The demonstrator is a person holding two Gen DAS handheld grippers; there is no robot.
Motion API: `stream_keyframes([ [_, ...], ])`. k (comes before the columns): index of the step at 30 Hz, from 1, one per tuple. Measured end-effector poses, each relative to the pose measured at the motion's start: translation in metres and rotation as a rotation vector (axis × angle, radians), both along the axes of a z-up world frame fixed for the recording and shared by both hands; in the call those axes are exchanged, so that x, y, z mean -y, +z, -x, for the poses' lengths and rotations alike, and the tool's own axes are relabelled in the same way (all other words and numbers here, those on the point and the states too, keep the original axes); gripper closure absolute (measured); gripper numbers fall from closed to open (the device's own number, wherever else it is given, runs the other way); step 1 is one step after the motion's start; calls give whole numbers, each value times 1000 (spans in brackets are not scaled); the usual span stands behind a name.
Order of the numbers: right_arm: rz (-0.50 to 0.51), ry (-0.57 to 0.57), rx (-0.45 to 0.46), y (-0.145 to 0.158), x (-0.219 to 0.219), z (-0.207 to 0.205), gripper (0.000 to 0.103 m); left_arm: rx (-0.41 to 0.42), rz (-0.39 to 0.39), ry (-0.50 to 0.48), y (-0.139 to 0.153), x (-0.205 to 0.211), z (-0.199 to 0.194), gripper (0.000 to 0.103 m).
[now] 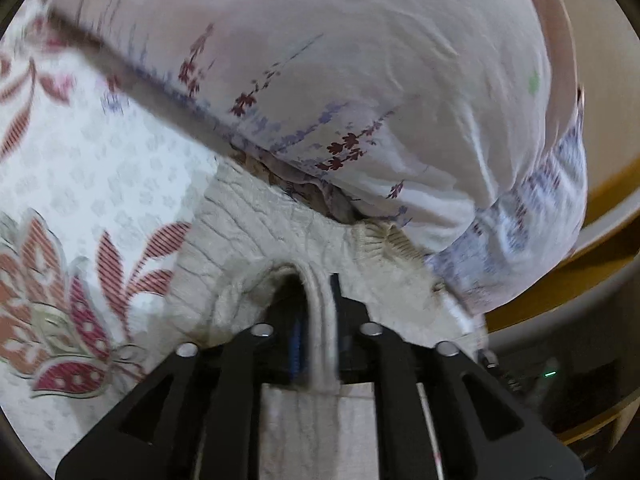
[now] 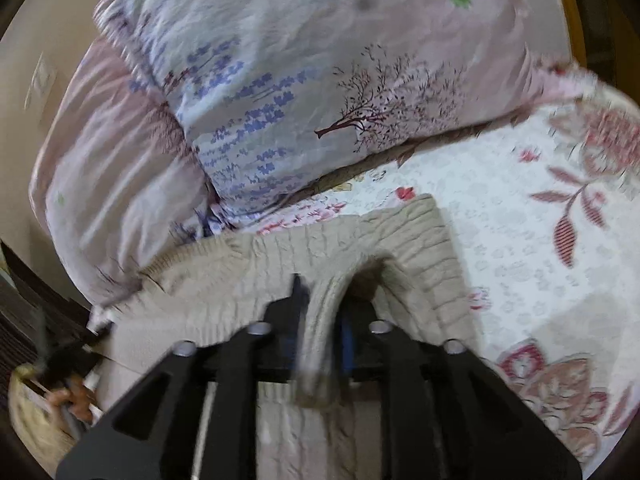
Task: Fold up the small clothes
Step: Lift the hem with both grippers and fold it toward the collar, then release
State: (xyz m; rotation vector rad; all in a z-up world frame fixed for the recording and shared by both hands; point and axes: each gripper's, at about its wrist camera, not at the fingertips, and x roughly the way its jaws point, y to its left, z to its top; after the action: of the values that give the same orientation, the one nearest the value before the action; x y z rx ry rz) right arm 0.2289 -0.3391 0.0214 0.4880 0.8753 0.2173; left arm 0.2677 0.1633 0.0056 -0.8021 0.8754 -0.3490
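Observation:
A cream cable-knit garment [image 1: 248,224] lies on the floral bedspread [image 1: 100,160], its far edge against a pillow. My left gripper [image 1: 314,292] straddles a raised fold of the knit. The fold leans on the right finger, a dark gap shows beside the left one, and the jaws stand slightly apart. In the right wrist view the same garment [image 2: 280,256] spreads across the bedspread [image 2: 520,240]. My right gripper [image 2: 324,292] also has a knit ridge between its fingers, with a dark gap on the right side; the pads do not seem to press.
A big pillow with purple and maroon flower prints [image 1: 360,60] [image 2: 320,80] lies just beyond the garment. A wooden bed frame [image 1: 600,208] runs along the right. A person's hand [image 2: 72,396] shows blurred at the lower left of the right wrist view.

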Motion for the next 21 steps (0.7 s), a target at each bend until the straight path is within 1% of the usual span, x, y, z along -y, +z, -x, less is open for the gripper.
stream_keyframes([
  [1, -30, -7, -7, -1, 1, -5, 67, -5, 35, 4, -1, -2, -2, 79],
  [2, -58, -15, -16, -2, 2, -11, 64, -8, 73, 11, -2, -4, -4, 74],
  [3, -80, -20, -25, -2, 3, -16, 63, -8, 95, 17, -2, -5, -5, 70],
  [4, -97, -27, -30, -3, 4, -20, 60, -5, 114, 23, -2, -5, -7, 69],
  [5, -112, -36, -34, -4, 4, -24, 57, -3, 122, 29, -2, -5, -9, 67],
  [9, -156, -64, -53, -6, 6, -34, 54, 10, 170, 65, -3, -7, -13, 54],
  [11, -146, -65, -53, -4, 5, -34, 53, 15, 187, 79, -2, -9, -14, 53],
  [14, -116, -62, -41, 3, 4, -29, 53, 24, 172, 70, 1, -9, -11, 53],
  [18, -16, -101, 32, 24, 17, -6, 53, 41, 121, 57, 6, -17, 3, 52],
  [21, 48, -118, 57, 34, 31, 14, 53, 56, 25, 46, 12, -20, 17, 52],
])
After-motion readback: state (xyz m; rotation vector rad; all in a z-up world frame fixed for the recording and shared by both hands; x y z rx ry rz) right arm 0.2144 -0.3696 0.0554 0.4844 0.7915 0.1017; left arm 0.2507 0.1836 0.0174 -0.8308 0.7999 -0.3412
